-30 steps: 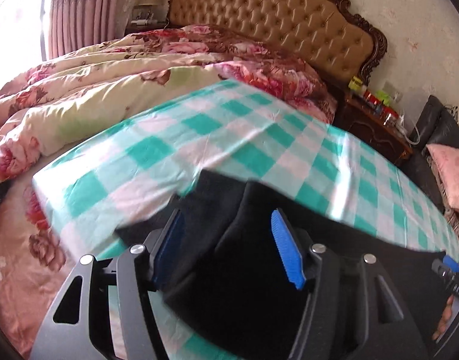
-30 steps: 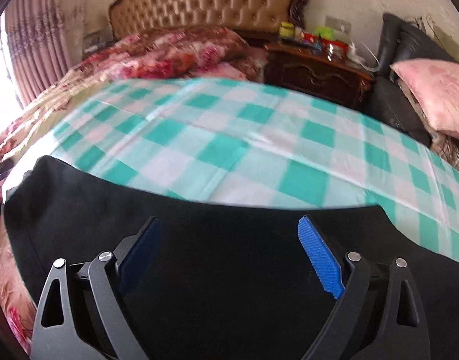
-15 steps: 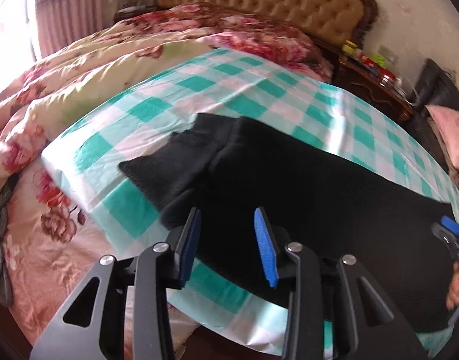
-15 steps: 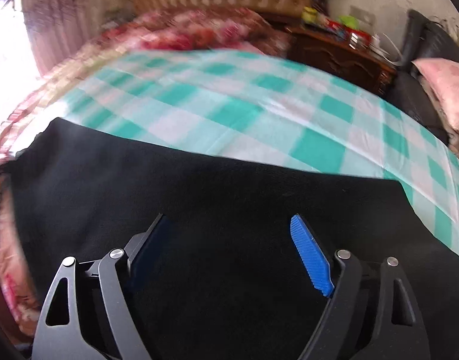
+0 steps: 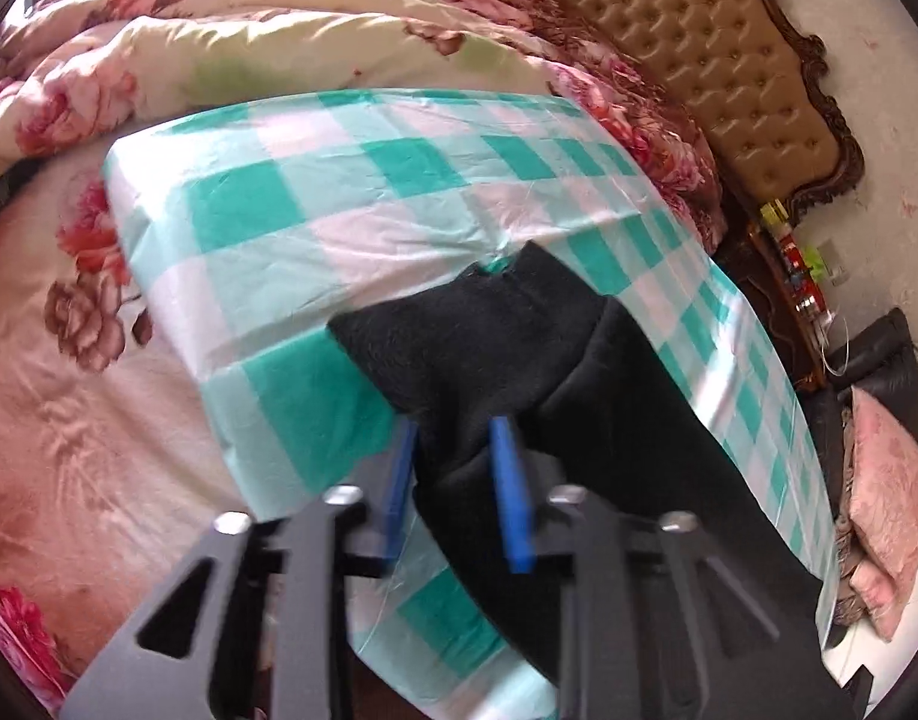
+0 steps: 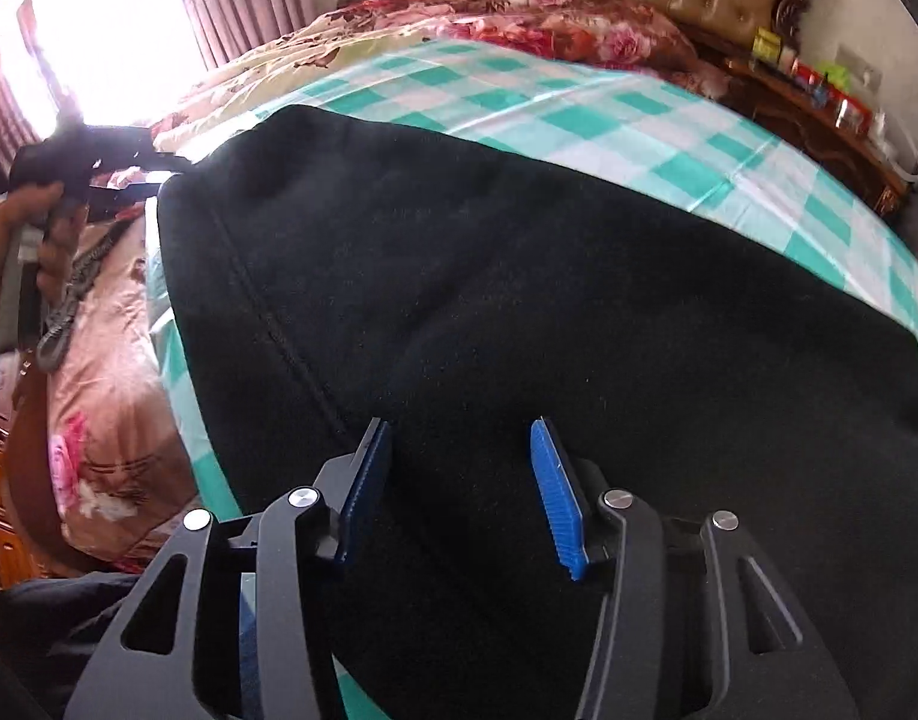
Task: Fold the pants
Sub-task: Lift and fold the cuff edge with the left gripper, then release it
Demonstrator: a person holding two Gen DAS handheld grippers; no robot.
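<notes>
Black pants (image 5: 585, 396) lie stretched along the near edge of a teal-and-white checked cloth (image 5: 351, 198) on the bed. My left gripper (image 5: 453, 468) sits at the pants' left end, its blue pads narrowly apart with a fold of black fabric between them. My right gripper (image 6: 459, 480) hovers low over the wide black pants (image 6: 519, 276), jaws open, nothing held. The other hand with the left gripper (image 6: 99, 174) shows at the far left in the right wrist view.
A floral quilt (image 5: 231, 30) is heaped behind the cloth. A tufted headboard (image 5: 717, 42) stands at the back right, with a cluttered nightstand (image 5: 795, 264) beside it. A pink pillow (image 5: 885, 504) lies on a dark seat at right.
My left gripper has narrowed and moved to the pants' left end, fabric now between its pads. My right gripper has narrowed somewhat and shifted along the pants.
</notes>
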